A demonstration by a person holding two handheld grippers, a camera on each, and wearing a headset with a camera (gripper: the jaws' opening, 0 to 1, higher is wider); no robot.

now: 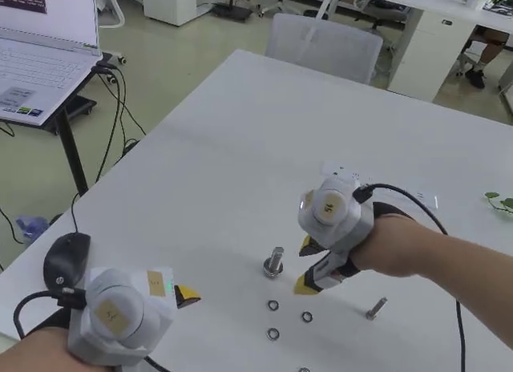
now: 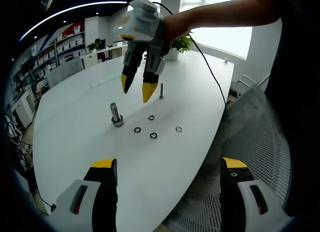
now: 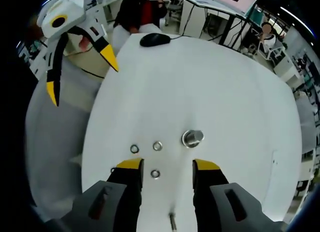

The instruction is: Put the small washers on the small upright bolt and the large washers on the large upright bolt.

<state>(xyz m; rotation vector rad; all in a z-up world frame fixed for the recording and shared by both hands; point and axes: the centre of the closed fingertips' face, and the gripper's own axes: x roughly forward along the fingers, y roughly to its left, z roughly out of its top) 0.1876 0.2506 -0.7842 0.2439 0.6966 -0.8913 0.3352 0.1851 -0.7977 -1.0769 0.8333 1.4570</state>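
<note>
Washers (image 1: 273,305) loose on the white worktop (image 1: 240,147), four small rings scattered just on the near side of the large bolt (image 1: 274,262), none touching it. Large bolt upright, about mid-worktop; small bolt (image 1: 376,309) off to the right of the rings, apart from them. Right gripper (image 1: 305,268) held above the worktop, beside the large bolt and over the washers, jaws partly spread, nothing between them. Left gripper (image 2: 169,164) at the near left edge, jaws spread wide, empty. Black mouse (image 1: 66,256) close by at the left edge.
</note>
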